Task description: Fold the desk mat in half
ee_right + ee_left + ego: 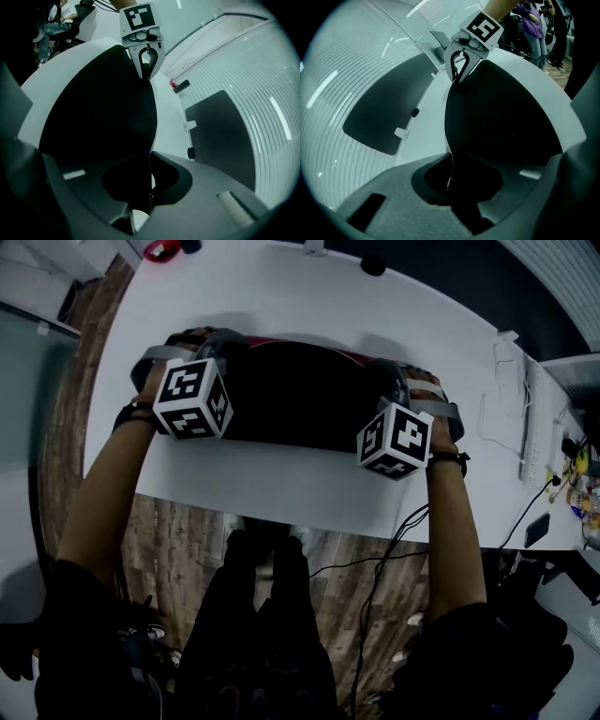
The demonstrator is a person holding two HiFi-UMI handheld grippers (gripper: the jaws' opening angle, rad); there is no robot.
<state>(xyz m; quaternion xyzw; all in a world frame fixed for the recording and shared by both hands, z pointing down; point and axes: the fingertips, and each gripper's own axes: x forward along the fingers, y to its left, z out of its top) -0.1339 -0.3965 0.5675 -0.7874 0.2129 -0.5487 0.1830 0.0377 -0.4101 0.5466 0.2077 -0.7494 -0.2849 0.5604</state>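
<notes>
Only gripper views show jaws: left gripper [452,187], right gripper [150,190] each pinch one desk mat [291,404] edge over white surface [375,324]; head view hides jaws.

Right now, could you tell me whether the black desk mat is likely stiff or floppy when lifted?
Probably floppy: the black desk mat curves smoothly between the left gripper and right gripper. Likely light, as two thin edge pinches hold it. Its middle may sag.
</notes>
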